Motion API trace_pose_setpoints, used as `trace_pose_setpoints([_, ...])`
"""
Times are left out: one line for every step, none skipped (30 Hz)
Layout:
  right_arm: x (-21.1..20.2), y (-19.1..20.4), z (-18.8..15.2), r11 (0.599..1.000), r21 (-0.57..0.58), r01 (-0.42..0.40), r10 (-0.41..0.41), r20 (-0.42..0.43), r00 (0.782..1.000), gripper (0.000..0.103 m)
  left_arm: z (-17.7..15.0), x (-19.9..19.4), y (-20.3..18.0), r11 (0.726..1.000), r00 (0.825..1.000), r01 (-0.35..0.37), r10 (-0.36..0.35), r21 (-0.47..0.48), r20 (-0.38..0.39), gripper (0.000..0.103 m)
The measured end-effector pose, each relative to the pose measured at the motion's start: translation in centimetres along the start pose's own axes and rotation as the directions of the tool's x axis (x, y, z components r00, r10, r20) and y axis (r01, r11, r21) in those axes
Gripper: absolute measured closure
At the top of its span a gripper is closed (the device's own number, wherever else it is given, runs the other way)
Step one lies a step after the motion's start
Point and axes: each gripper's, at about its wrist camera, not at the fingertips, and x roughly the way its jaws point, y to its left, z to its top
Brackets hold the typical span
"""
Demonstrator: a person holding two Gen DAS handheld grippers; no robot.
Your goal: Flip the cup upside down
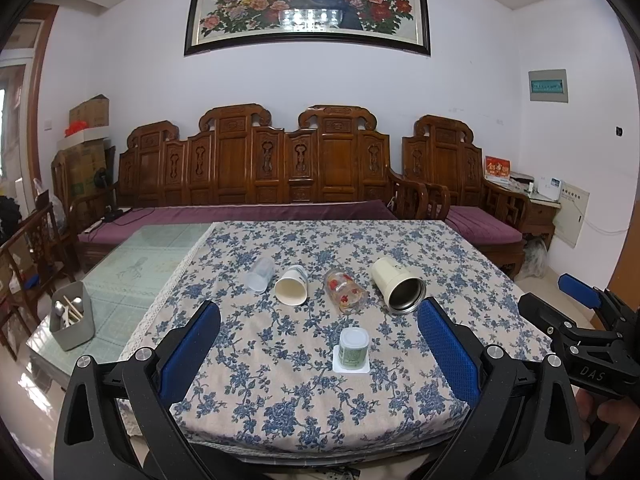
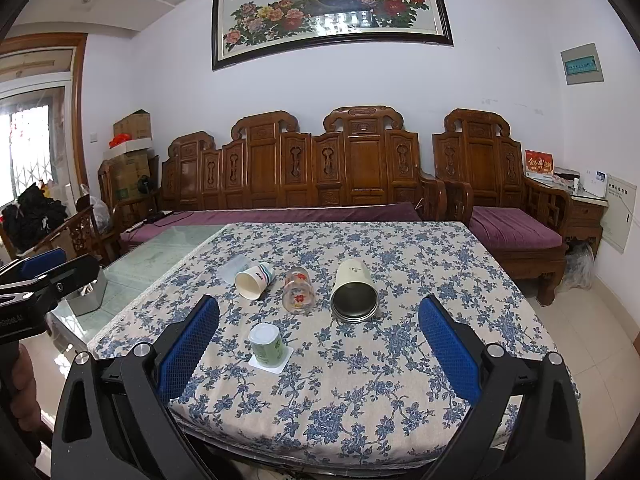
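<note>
Both grippers hang back at the near edge of the table (image 1: 400, 240), holding nothing. Left gripper (image 1: 318, 334): blue pads wide apart, nothing touched. Right gripper (image 2: 318, 332): same, jaws spread wide, empty.

Nearest obj: small green cup (image 1: 353, 347) already standing mouth-down on a white coaster (image 1: 351, 365), white base up. Looks done, so prob not the target.

Further back, a row of four cups lying on their sides, mouths toward the cameras. L to R:
- frosted plastic cup (image 1: 261, 274), light, bendy wall, likely to squash if pinched hard.
- paper cup (image 1: 292, 285), v. light, soft; grip mid-wall, gently.
- glass w/ red flower print (image 1: 345, 291), stiff, slick, breakable; needs a firm grip across the body, no drop.
- cream tumbler (image 1: 396, 284), steel-lined inside, prob heaviest, rigid, smooth; take it across the body near mid-length so it doesn't pivot.

All are round and on their sides, so they may roll when nudged. Can't tell which is meant next. Right gripper sits most in line w/ the tumbler (image 2: 354, 290).
</note>
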Motion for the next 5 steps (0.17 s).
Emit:
trace_pose_setpoints([0.00,0.00,0.01,1.000,0.000,0.000,0.000,0.000,1.000,0.003,-0.01,-0.02,0.00,1.000,1.000,0.001,-0.001,-0.001,0.000,0.008])
trace_pose_setpoints([-0.03,0.09,-0.04,1.000,-0.001,0.000,0.000,0.001,1.000,0.003,-0.02,-0.01,0.00,1.000,1.000,0.001,-0.001,-0.002,0.000,0.008])
trace_pose_setpoints([0.01,0.00,0.01,1.000,0.000,0.000,0.000,0.000,1.000,0.003,0.01,-0.01,0.01,1.000,1.000,0.002,-0.002,-0.002,0.000,0.008])
trace_pose_setpoints([0.01,0.00,0.02,1.000,0.000,0.000,0.000,0.000,1.000,0.003,-0.03,-0.01,0.00,1.000,1.000,0.002,-0.002,-0.001,0.000,0.008])
trace_pose_setpoints([0.00,0.03,0.00,1.000,0.000,0.000,0.000,0.000,1.000,0.003,0.05,0.00,0.01,1.000,1.000,0.002,-0.002,-0.002,-0.001,0.008])
